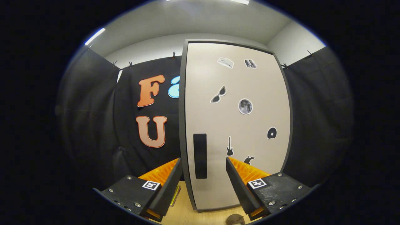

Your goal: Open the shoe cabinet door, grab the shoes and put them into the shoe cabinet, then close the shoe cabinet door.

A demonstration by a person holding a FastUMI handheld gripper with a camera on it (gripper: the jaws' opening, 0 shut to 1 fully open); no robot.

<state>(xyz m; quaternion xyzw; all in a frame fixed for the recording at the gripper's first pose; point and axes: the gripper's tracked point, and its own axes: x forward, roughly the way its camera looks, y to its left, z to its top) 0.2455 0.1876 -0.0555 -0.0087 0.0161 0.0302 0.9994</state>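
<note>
Directly ahead of the tool [203, 175], the shoe cabinet [236, 125] is standing upright on the pale wooden counter [184, 212], its door [250, 140] shut and facing the camera, decorated with small stickers. Item one: the tool's two fingers are spreading wide apart, holding nothing, and are bracketing the door's left edge. Item two: the dark vertical handle recess [200, 155] is sitting between the fingers, just beyond their tips, near that left edge. Item three: a small rounded brownish object [236, 219] is lying on the counter at the foot of the cabinet, beneath the right finger; too little is showing to say whether it is one of the shoes. Risks, as judged: the recess is looking narrow and shallow, so a finger may be slipping off it instead of hooking in; pulling off-line could be dragging or tipping the whole cabinet, which appears light and free-standing; the door's swing may be sweeping across the rounded object on the counter; the left finger, sitting outside the cabinet's side, may be catching on the frame.
</note>
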